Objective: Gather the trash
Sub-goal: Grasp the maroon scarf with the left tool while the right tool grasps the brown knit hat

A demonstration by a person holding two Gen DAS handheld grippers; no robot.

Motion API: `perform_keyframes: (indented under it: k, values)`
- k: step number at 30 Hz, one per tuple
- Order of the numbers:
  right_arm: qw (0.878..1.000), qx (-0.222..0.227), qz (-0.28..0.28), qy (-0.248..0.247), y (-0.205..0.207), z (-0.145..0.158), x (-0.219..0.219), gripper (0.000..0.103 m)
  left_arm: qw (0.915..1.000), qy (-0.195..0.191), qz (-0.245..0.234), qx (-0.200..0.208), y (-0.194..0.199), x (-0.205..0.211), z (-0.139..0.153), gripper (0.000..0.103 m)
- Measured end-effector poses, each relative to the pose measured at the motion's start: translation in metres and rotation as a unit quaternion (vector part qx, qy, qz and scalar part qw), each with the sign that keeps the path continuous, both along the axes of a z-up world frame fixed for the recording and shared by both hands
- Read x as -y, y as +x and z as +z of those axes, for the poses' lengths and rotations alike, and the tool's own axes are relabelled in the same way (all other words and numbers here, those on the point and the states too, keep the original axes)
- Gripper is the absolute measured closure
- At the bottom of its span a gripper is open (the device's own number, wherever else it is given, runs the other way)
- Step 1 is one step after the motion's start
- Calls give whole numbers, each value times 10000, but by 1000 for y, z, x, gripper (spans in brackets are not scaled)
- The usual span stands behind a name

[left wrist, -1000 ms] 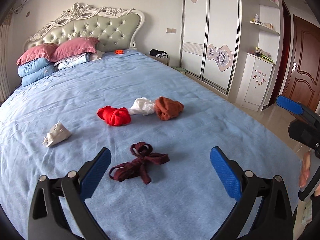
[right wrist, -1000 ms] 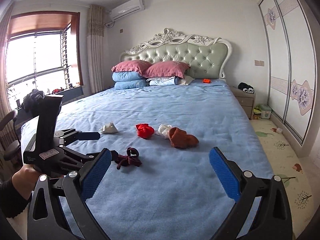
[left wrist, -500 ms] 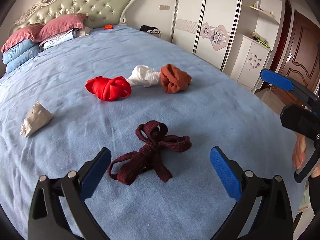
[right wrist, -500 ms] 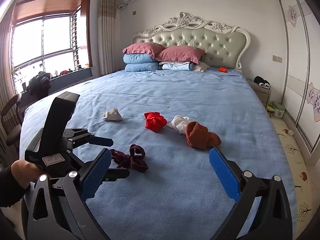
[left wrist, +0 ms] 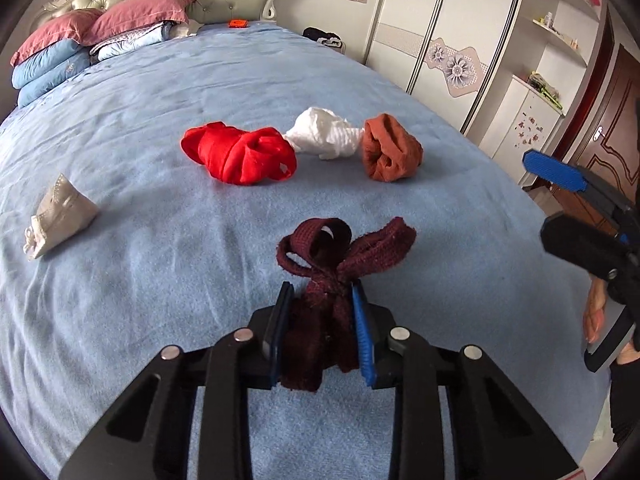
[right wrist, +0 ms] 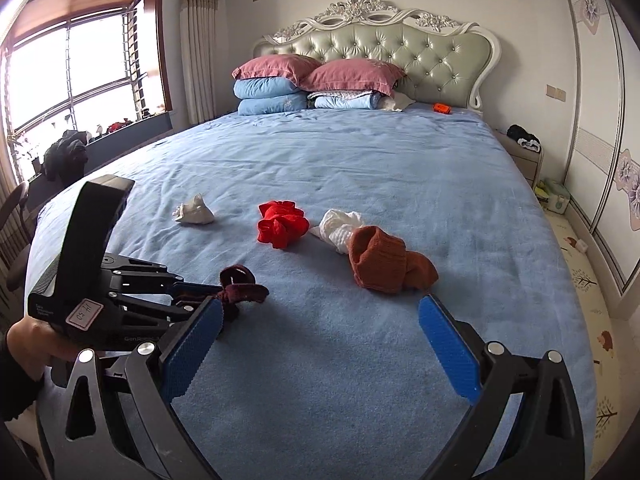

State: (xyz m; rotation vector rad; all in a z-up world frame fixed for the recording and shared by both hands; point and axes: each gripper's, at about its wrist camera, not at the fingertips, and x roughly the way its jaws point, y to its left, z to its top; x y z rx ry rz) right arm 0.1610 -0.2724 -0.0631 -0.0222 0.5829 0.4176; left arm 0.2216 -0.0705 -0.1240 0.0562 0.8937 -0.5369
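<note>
A dark maroon knotted cloth [left wrist: 344, 248] lies on the blue bed sheet [left wrist: 160, 300], and my left gripper [left wrist: 320, 292] is shut on its near end, both pads pressed against it. The right wrist view shows that same gripper [right wrist: 216, 298] pinching the maroon cloth [right wrist: 240, 286] from the left. Farther up the bed lie a red cloth [left wrist: 240, 156], a white cloth [left wrist: 324, 138], a rust-brown cloth [left wrist: 390, 154] and a beige crumpled piece [left wrist: 60, 216]. My right gripper [right wrist: 320, 344] is open above the sheet, holding nothing, just short of the rust-brown cloth [right wrist: 384, 264].
Pink and blue pillows [right wrist: 304, 84] are stacked at the padded headboard [right wrist: 400, 48], with a small orange object [right wrist: 441, 107] beside them. A wardrobe [left wrist: 440, 40] and a brown door [left wrist: 612, 120] stand to the right of the bed. A window [right wrist: 80, 64] is on the left.
My left gripper moved forward and down over the maroon cloth, and its jaws went from wide open to shut on it. The right gripper advanced toward the rust-brown cloth, still open.
</note>
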Motion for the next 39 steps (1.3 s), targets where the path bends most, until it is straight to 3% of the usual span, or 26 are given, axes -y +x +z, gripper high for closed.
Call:
perform_keyframes:
  k: [5,12,19,21,23,28,32,39]
  values:
    - [9999,-151,-61,19,15,-4,3,8,9983,-534,243,36,15,-10,17,74]
    - [9982,-574,-123,-150,60,-16,4,9,9968,-719,353,41,37,-9,26,73]
    - [9939,-981,-291,-416,105,-35,5,19,9976,-653,235,-2,40,-3,17,73]
    - [9929,-1115,-295,-287,113,-41,8,30,9976,-655,208,-13,40,-2,16,73]
    - [9910,-1304,-289,-133,119,-48,11,54,9977,-646,201,-15,39,-2,15,73]
    - [9910,-1281,-302,253,108,-47,25,75,9977,-670,117,-5,36,0,15,73]
    - [9907,-1175,-340,593,88,-37,40,76,9977,-664,86,-32,32,4,16,73]
    - [9939,-939,-179,543,28,-15,53,76,9975,-693,-98,85,7,22,30,73]
